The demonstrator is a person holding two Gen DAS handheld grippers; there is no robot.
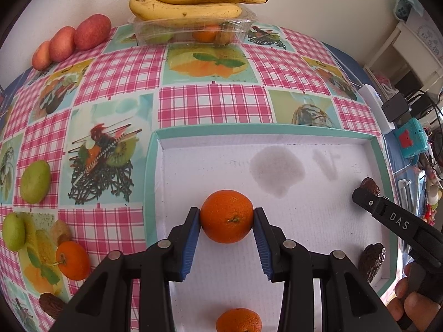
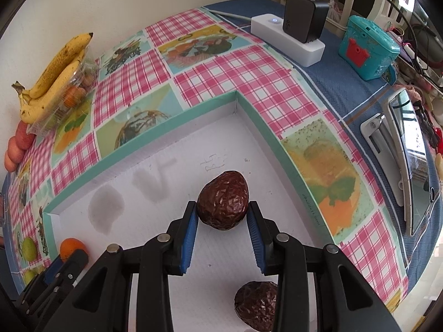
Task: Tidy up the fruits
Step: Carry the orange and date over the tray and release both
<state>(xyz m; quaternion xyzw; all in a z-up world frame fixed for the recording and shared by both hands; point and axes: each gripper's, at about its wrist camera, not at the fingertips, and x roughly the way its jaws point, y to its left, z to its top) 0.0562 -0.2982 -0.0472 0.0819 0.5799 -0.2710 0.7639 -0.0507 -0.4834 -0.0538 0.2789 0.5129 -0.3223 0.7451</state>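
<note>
My left gripper point(image 1: 226, 215) is shut on an orange mandarin point(image 1: 226, 215) over the white floor of a teal-rimmed tray point(image 1: 249, 129). A second mandarin point(image 1: 238, 320) lies in the tray below it. My right gripper point(image 2: 223, 206) is shut on a dark brown wrinkled fruit point(image 2: 223, 200) near the tray's far right corner point(image 2: 238, 96). Another brown fruit point(image 2: 256, 305) lies in the tray under it. The right gripper also shows in the left wrist view point(image 1: 365, 191), at the tray's right side. The left gripper with its mandarin point(image 2: 72, 247) shows low left in the right wrist view.
On the checked cloth lie bananas point(image 1: 188, 2) on a clear box point(image 1: 193, 29), three red fruits point(image 1: 69, 41), green fruits point(image 1: 35, 181), a mandarin point(image 1: 72, 260) and a brown fruit point(image 1: 51, 305). A power strip point(image 2: 288, 38), a teal box point(image 2: 368, 47) and a tablet point(image 2: 412, 166) sit right.
</note>
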